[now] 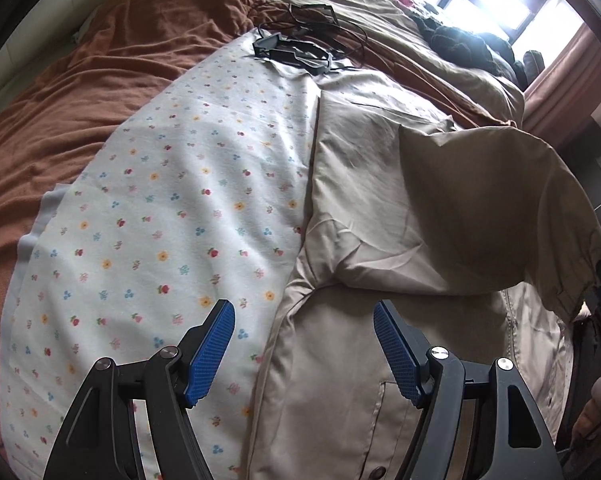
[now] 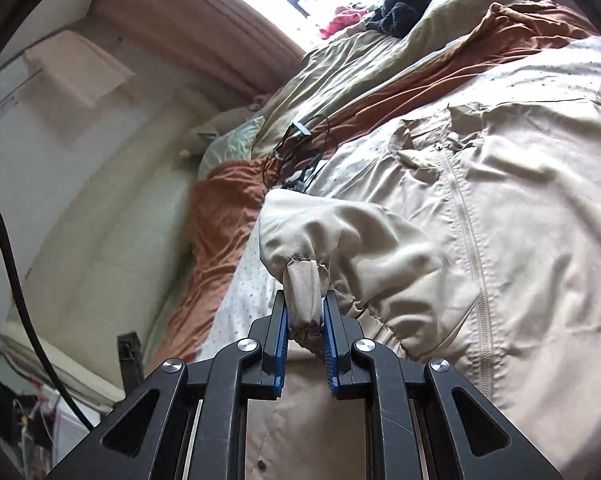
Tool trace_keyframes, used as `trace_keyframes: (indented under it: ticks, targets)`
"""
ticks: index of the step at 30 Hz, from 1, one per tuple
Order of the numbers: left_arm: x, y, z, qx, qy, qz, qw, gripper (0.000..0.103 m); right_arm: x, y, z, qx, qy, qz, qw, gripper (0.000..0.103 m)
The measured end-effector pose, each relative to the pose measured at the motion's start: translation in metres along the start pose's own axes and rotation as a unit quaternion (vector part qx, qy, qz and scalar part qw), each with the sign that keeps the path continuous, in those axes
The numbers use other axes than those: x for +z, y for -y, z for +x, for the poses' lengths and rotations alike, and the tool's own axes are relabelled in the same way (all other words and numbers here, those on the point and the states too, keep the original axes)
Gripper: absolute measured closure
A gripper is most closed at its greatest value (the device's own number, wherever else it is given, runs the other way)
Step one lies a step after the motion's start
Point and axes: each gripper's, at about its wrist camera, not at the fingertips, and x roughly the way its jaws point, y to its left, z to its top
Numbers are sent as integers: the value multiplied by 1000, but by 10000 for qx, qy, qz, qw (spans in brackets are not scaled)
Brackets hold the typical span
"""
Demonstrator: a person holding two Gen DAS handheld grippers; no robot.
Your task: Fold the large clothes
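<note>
Beige zip-front jacket (image 2: 500,208) lies spread on a floral-print sheet (image 1: 172,200) on the bed, zipper running down its front. One sleeve (image 2: 340,240) is lifted off the body of the garment; its elastic cuff (image 2: 304,292) is pinched between the blue pads of the right gripper (image 2: 305,312), jaws clamped on the fabric. In the left wrist view that raised sleeve arches over the jacket's right part. Left gripper (image 1: 304,316) hovers above the jacket's left edge, jaws spread wide, nothing between them. Rust-brown blanket (image 1: 100,92) lies under and left of the sheet. Tangle of black cables (image 1: 300,44) sits at the sheet's far end. Dark clothes pile (image 1: 460,40) near the window.
</note>
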Motion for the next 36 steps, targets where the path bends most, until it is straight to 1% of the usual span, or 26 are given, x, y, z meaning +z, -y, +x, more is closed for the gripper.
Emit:
trace_keyframes:
  ticks: [4,6,8,9,10,11,13,16,18,20,22,24,26,28,30,31,33,34,35,36]
  targets:
    - [4,10,18,-18,-70,64,10000,30,16,26,-19,-10,261,403,9988,87]
    - [6,14,27,-10,-137,75,9999,34,23,43,-28,-167,422,640,9969,84]
    - [7,14,34,23,-184,87,9998,34,32,61,-37,-545,548,781,9939,64]
    - [7,15,37,47,-194,89,9998,34,33,70,-42,-729,629,848,9917,61]
    - [7,15,40,65,-206,84,9997,34,35,81,-46,-810,665,957,9899,57]
    - [7,14,42,76,-217,70,9997,34,35,93,-49,-828,654,1130,9880,48]
    - [7,12,43,86,-219,43,9997,35,32,115,-51,-901,622,1486,9828,38]
    - [5,9,44,122,-222,25,9997,35,24,144,-47,-1075,525,1865,9752,38]
    - [4,7,45,154,-233,27,9996,35,20,159,-39,-996,447,2110,9714,38]
    - [3,5,46,196,-246,45,9995,35,16,168,-30,-955,358,2198,9702,38]
    - [2,4,48,236,-256,62,9994,36,13,173,-18,-1046,240,2186,9699,38]
    - [2,4,51,259,-296,79,9992,44,11,179,-3,-1046,114,2220,9694,38]
    - [0,4,54,297,-323,145,9989,48,9,186,10,-1066,28,2232,9689,38]
    - [-1,7,55,366,-300,279,9985,51,10,193,21,-1160,76,2241,9676,38]
    - [0,9,57,420,-301,402,9979,52,12,197,27,-1060,259,2203,9693,38]
    - [0,10,58,437,-311,439,9976,52,13,198,29,-1063,293,2180,9697,40]
    - [0,12,60,496,-320,518,9969,55,14,198,28,-1073,341,2132,9705,64]
    - [0,14,61,533,-324,566,9964,57,12,198,27,-1039,326,2119,9712,88]
    - [1,15,62,587,-320,618,9958,62,11,199,25,-1021,311,2128,9713,91]
    - [1,16,63,655,-306,669,9951,66,9,201,22,-1026,324,2180,9700,92]
